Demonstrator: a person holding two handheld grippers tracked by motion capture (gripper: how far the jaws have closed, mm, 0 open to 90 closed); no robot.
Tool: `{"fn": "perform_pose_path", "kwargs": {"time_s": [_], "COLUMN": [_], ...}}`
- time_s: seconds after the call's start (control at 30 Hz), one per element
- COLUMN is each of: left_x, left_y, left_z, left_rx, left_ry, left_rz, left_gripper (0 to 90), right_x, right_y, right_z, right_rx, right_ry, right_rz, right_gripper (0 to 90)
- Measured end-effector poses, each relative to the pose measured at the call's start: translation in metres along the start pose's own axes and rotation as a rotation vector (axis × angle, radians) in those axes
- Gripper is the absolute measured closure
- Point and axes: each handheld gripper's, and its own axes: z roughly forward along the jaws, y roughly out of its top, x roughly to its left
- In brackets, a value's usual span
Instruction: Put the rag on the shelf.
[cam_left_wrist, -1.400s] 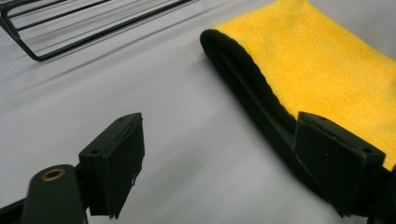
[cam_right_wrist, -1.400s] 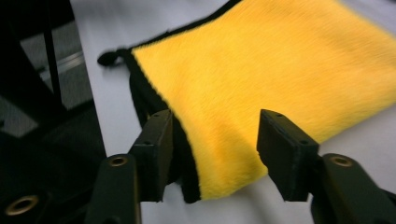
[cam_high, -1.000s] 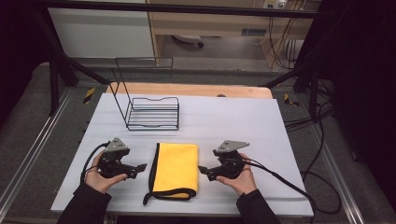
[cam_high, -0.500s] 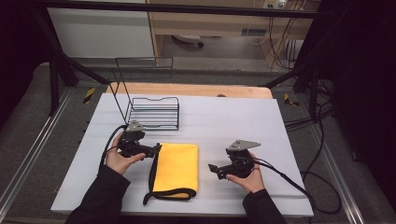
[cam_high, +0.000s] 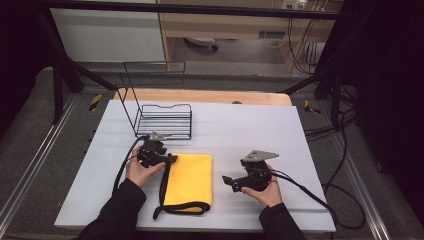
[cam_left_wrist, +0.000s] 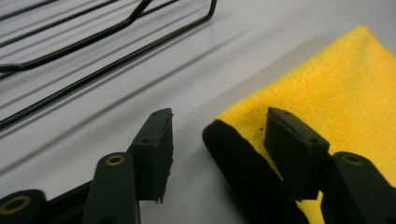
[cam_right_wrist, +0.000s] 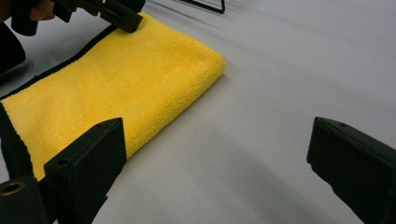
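Note:
A folded yellow cloth (cam_high: 189, 179) with a black edge lies flat on the white table (cam_high: 250, 130). My left gripper (cam_high: 170, 159) is at the cloth's far left corner. In the left gripper view its jaws (cam_left_wrist: 217, 119) have just been closing and straddle the black-edged corner (cam_left_wrist: 233, 158); a gap still shows beside the left pad. The cloth (cam_left_wrist: 336, 88) spreads away to the right. My right gripper (cam_high: 227, 182) hovers open to the right of the cloth, and in its view (cam_right_wrist: 219, 140) bare table lies between its jaws beside the cloth (cam_right_wrist: 116, 88).
A black wire rack (cam_high: 165, 120) stands just beyond the left gripper, its bars close in the left gripper view (cam_left_wrist: 93, 46). Cables trail from both grippers. A wooden strip (cam_high: 200, 96) runs along the table's far edge.
The left hand moved away from the person and rightward to the cloth's far left corner, and its jaws narrowed around that corner. The right hand stayed about where it was.

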Motion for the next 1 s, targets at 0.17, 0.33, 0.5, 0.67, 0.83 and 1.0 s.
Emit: {"fn": "perform_pose_path", "kwargs": {"time_s": [0.17, 0.33, 0.5, 0.67, 0.83, 1.0], "left_x": [0.000, -0.001, -0.004, -0.003, -0.001, -0.002], "left_y": [0.000, 0.000, 0.001, 0.001, 0.001, 0.000], "left_z": [0.007, 0.009, 0.010, 0.010, 0.010, 0.010], "left_rx": [0.014, 0.022, 0.028, 0.028, 0.029, 0.025], "left_ry": [-0.034, -0.063, -0.050, -0.068, -0.082, -0.083], "left_rz": [-0.019, -0.035, -0.041, -0.044, -0.052, -0.054], "left_gripper": [48.5, 57.9, 61.6, 66.7, 70.6, 73.0], "right_x": [0.000, 0.000, -0.002, -0.002, 0.003, 0.003], "right_y": [0.001, 0.002, 0.007, 0.018, 0.034, 0.049], "right_z": [0.000, 0.001, 0.005, 0.017, 0.042, 0.074], "right_rx": [-0.006, -0.010, -0.022, -0.017, -0.030, 0.037], "right_ry": [0.013, 0.020, 0.017, -0.004, -0.021, -0.051], "right_rz": [0.006, 0.013, 0.041, 0.037, 0.042, 0.065], "right_gripper": [6.4, 8.0, 10.2, 15.4, 24.8, 35.0]}}
